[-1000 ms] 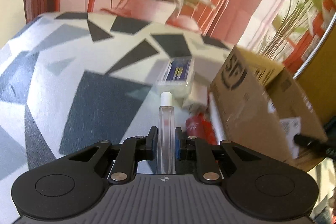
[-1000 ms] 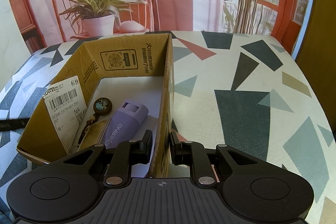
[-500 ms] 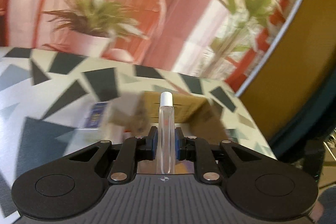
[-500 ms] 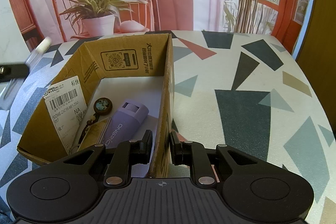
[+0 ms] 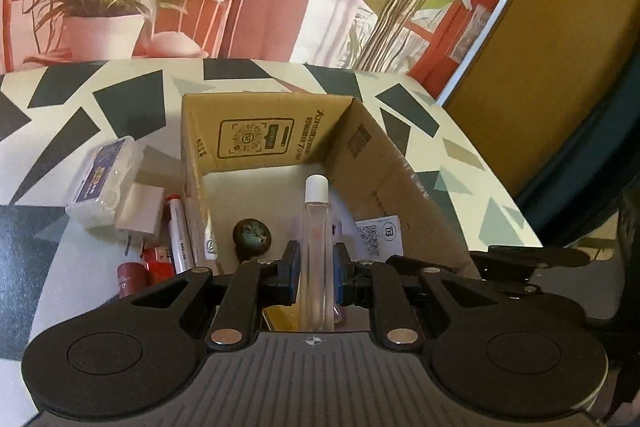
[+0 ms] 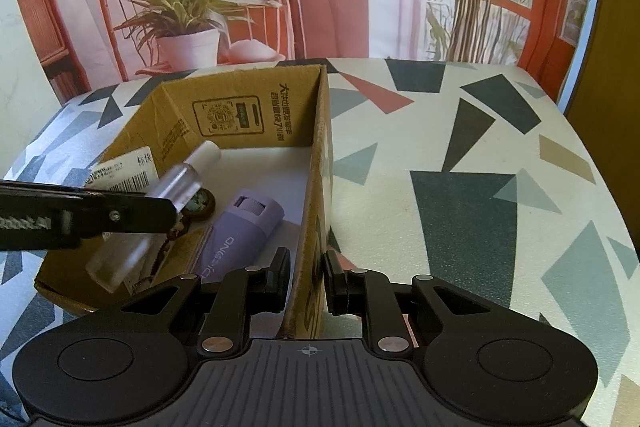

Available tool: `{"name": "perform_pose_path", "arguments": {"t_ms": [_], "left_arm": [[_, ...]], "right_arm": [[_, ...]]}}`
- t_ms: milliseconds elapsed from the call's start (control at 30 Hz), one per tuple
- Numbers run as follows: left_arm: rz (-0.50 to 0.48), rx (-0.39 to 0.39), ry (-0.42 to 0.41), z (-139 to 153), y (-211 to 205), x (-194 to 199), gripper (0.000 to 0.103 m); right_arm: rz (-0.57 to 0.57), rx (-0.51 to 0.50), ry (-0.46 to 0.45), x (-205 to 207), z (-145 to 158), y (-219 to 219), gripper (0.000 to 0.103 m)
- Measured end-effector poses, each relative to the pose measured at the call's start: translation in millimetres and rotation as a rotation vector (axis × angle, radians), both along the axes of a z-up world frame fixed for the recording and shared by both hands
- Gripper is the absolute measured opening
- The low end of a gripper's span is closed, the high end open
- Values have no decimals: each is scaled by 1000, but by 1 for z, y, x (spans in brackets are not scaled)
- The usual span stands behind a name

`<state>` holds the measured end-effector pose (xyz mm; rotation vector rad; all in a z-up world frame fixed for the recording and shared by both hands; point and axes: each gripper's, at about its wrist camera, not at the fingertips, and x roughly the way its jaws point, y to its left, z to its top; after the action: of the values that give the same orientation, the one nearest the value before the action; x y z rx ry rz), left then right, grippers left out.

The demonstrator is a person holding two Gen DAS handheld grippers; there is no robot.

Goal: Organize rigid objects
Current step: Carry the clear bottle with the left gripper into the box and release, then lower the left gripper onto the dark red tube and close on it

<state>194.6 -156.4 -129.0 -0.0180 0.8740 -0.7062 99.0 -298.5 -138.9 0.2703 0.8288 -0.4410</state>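
The surface (image 6: 460, 155) is pale with dark, grey and pink triangles printed on it. Behind it stands a backdrop with a potted plant (image 6: 188, 27) on a red chair at the left and tall green stems at the right.

Only the left wrist view shows the things that lie on the surface at the left of the cardboard box (image 5: 256, 139): a clear plastic case (image 5: 102, 183) with a blue label, a white block (image 5: 142, 207) just beside it, a white tube (image 5: 178, 231) and small red items (image 5: 138, 273) near the box wall. Only the right wrist view shows the lavender bottle (image 6: 244, 231) that lies inside the box, next to a round dark pendant (image 6: 200, 205).

The left gripper (image 5: 316, 273) holds a clear vial with a white cap (image 5: 317, 239) over the open box; its jaws pinch the vial at the middle. The right gripper (image 6: 306, 277) has its jaws on both sides of the right box wall, close to the cardboard; whether they press it, I cannot tell.
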Motion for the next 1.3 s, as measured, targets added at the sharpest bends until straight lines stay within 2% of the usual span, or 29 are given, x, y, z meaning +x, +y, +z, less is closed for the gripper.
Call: {"name": "perform_pose_path", "arguments": {"t_ms": [167,300,333,400,533,667,800,1033,1300], "left_arm": [[-23,-41,3,2,7,3,20],[-13,-92,-37,12,19,-1,34],[-6,-108,-46,16,24,-3,34],[16,-139,-69,24,37,-4,34],[116,-140,-113,33,70,-2,35],[238,-90,-92,22,102,8,35],[300,-35,-49,3,115,16,35],[267,45,7,-30,100,22,35],[220,113,10,-45,90,13,35]], "right_arm": [[0,-1,1,0,0,1,17],[-2,4,-1,0,0,0,17],[0,3,-1,0,0,1,17],[0,5,-2,-1,1,0,17],[0,9,-5,-2,1,-1,17],[-1,10,-5,-2,1,-2,17],[-1,10,-5,-2,1,-2,17],[1,7,-3,-3,1,-3,17],[0,8,-4,-2,1,-3,17]]}}
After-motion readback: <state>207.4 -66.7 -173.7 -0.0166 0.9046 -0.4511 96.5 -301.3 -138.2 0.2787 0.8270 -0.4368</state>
